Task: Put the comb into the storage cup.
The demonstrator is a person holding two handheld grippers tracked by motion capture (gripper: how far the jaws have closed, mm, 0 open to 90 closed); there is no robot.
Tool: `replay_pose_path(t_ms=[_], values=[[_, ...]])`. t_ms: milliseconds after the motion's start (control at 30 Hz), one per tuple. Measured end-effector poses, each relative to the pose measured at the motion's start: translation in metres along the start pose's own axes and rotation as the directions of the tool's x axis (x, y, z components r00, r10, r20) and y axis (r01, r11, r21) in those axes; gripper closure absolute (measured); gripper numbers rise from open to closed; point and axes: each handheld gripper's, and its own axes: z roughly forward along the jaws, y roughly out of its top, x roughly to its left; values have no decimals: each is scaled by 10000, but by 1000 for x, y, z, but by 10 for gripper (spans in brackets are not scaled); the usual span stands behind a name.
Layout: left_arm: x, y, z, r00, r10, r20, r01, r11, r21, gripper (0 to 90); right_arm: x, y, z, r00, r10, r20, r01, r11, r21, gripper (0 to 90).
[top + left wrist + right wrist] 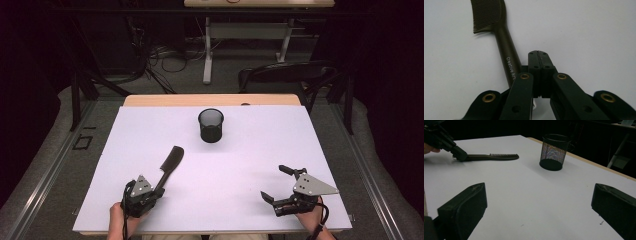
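On the near left of the white surface (250, 150), your left gripper (159, 192) is pinched tight on the end of the comb (170, 162) handle, and the comb lies flat with its teeth pointing away from you. Lift it slowly and keep it level so it does not swing. The mesh cup (210, 125) stands well apart, farther back. Your right gripper (276, 182) is spread wide and holds nothing. White letters on the handle read "Creative Ar", then get hidden.
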Motion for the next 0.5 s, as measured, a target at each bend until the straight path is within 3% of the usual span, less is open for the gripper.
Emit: replay_pose_path(t_ms=[500], values=[[2,0,0,9993,23,-379,-12,9996,295,900,0,0,0,10000,-43,30,43,10000,9,0]])
